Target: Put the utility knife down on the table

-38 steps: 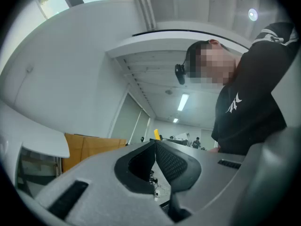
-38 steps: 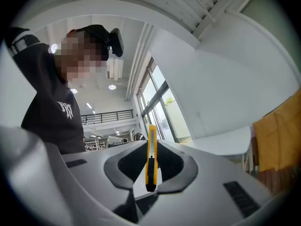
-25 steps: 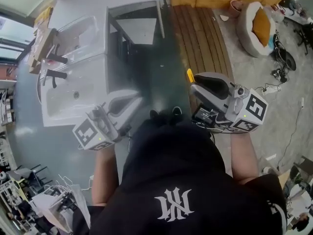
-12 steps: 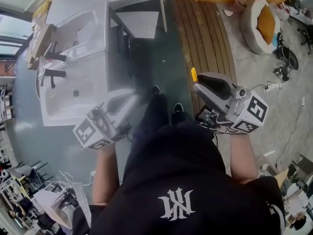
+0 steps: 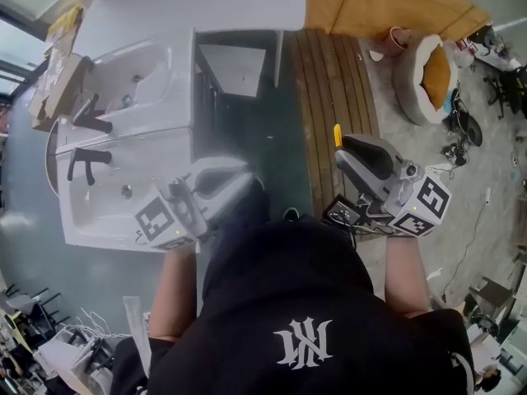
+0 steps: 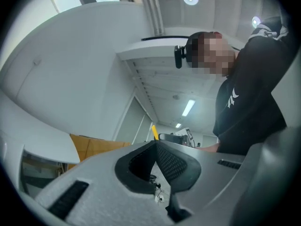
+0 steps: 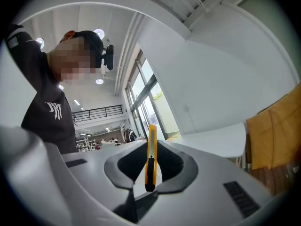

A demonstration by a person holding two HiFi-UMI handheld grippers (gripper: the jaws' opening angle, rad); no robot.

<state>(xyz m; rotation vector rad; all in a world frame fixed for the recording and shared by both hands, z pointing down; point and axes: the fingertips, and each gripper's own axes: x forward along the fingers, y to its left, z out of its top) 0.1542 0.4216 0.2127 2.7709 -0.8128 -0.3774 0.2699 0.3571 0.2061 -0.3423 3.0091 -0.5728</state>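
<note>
The yellow utility knife (image 7: 151, 157) stands upright between the jaws of my right gripper (image 7: 151, 147), which is shut on it. In the head view its yellow tip (image 5: 337, 134) sticks out ahead of the right gripper (image 5: 342, 148), held in the air over the wooden floor. My left gripper (image 5: 235, 179) hovers by the sink unit's right edge; in the left gripper view its jaws (image 6: 155, 144) meet at the tips with nothing between them. A small white table (image 5: 236, 69) stands ahead, and its top (image 7: 221, 140) also shows in the right gripper view.
A white sink unit (image 5: 115, 179) with black taps (image 5: 86, 159) is on the left. Wooden decking (image 5: 333, 72) runs ahead on the right. Beyond it are an orange cloth (image 5: 387, 2), a round pet bed (image 5: 432, 60) and cables (image 5: 461, 134) on the floor.
The person has stepped forward, so the sink and small table sit lower and closer in the head view. Both grippers keep their pose; the right one still holds the knife.
</note>
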